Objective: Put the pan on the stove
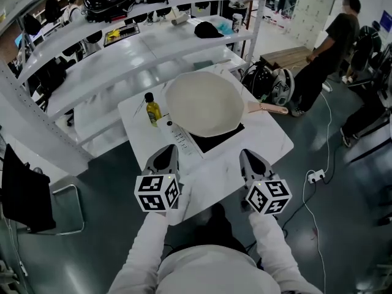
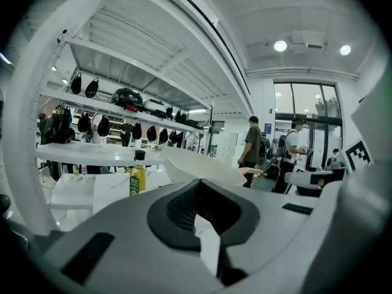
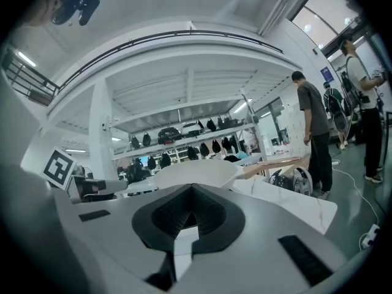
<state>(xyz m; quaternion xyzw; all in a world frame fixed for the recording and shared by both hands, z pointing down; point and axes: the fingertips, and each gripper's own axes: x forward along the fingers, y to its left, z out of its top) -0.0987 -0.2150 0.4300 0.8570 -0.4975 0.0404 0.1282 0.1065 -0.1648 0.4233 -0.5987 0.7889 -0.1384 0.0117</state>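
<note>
**Left gripper (image 1: 164, 158) and right gripper (image 1: 250, 161) clenched, empty; pan (image 1: 205, 103) on stove (image 1: 217, 141)**

Both grippers hang over the table's (image 1: 272, 144) near edge, jaws pressed together on nothing. The pan sits on the stove and hides most of it. Its long axis runs across the table, and the handle (image 1: 269, 108) points right, out past the table's edge.

Risk, my judgement: the handle juts toward the floor where a person (image 1: 331, 48) stands, so a passing bump could swing the pan off. The oil bottle (image 1: 152, 109) near the left rim could topple if the pan shifts.

Left tongs (image 1: 164, 158) and right tongs (image 1: 252, 162) — both closed, empty — held side by side.
</note>
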